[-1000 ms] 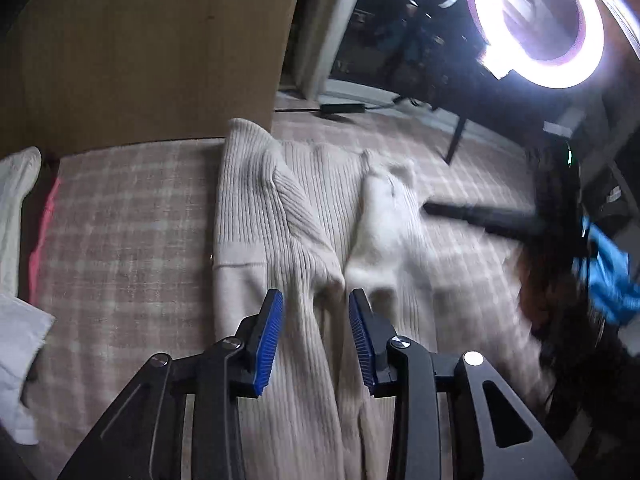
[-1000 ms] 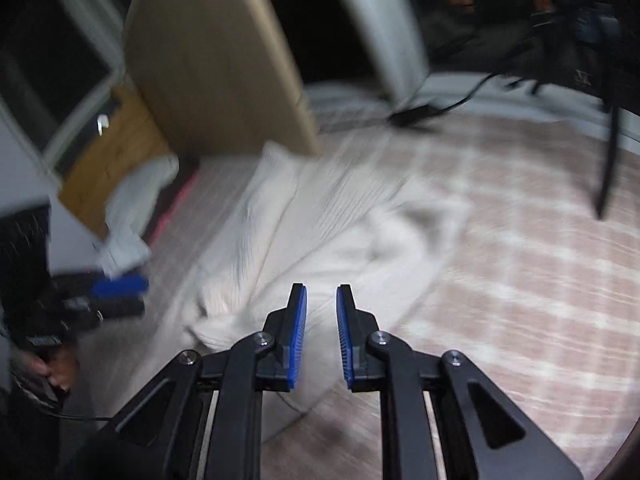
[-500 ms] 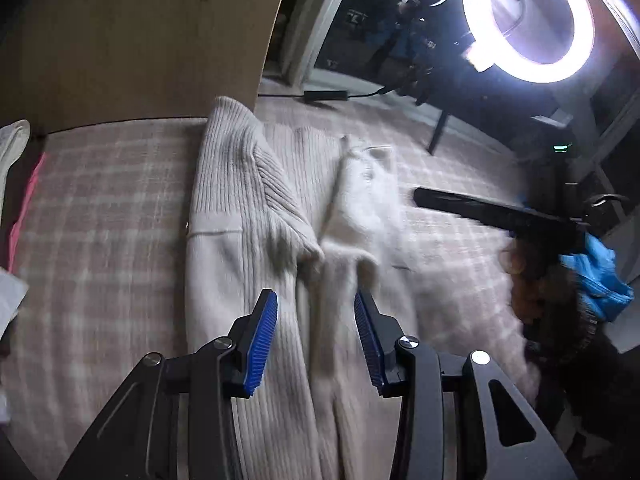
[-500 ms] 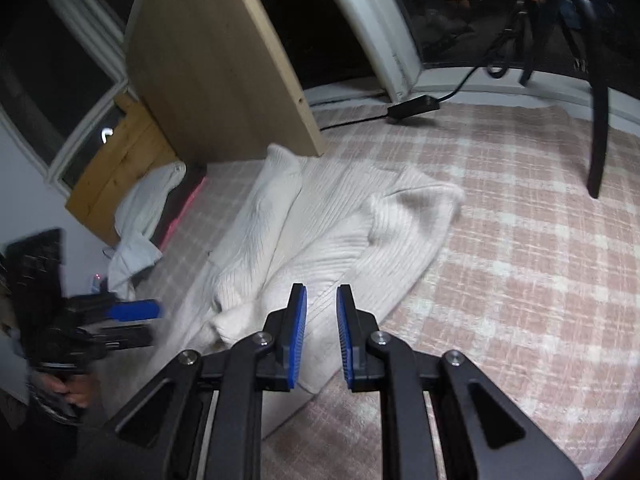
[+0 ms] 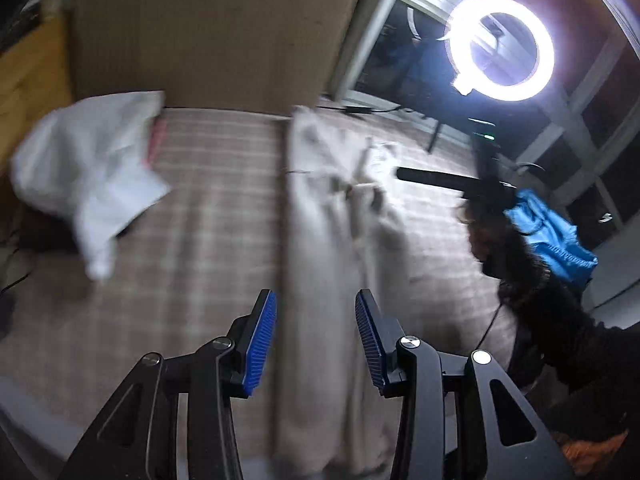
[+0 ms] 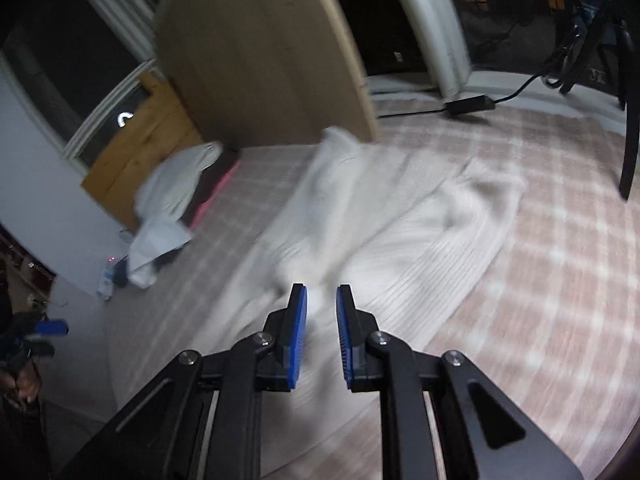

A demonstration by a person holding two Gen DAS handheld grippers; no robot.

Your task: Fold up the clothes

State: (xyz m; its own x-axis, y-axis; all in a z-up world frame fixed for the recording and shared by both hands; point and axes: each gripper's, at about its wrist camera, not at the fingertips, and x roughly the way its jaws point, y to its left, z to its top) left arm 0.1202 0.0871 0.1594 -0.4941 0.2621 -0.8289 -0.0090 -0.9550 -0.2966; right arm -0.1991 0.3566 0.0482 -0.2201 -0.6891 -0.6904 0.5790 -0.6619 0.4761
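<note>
A cream ribbed sweater (image 5: pixel 328 216) lies lengthwise on the plaid bed cover (image 5: pixel 208 200), its sleeves folded in over the body. My left gripper (image 5: pixel 316 340) hangs above the sweater's near end, jaws open and empty. In the right wrist view the same sweater (image 6: pixel 380 232) spreads out ahead, blurred. My right gripper (image 6: pixel 321 320) hovers over its near part with a narrow gap between the pads and nothing in it. The right gripper (image 5: pixel 440 182) also shows in the left view, held by a dark-sleeved hand beside the sweater's right edge.
A heap of white clothes (image 5: pixel 88 160) lies at the bed's left edge by a tall wooden board (image 5: pixel 200 32). A ring light (image 5: pixel 502 46) glares at the upper right. A power adapter (image 6: pixel 468 104) and a dark stand leg (image 6: pixel 630 140) sit at the far side.
My left gripper has pulled back and risen, its jaws a little wider; the white clothes heap has come into its view. The right gripper has edged slightly over the sweater, gap unchanged.
</note>
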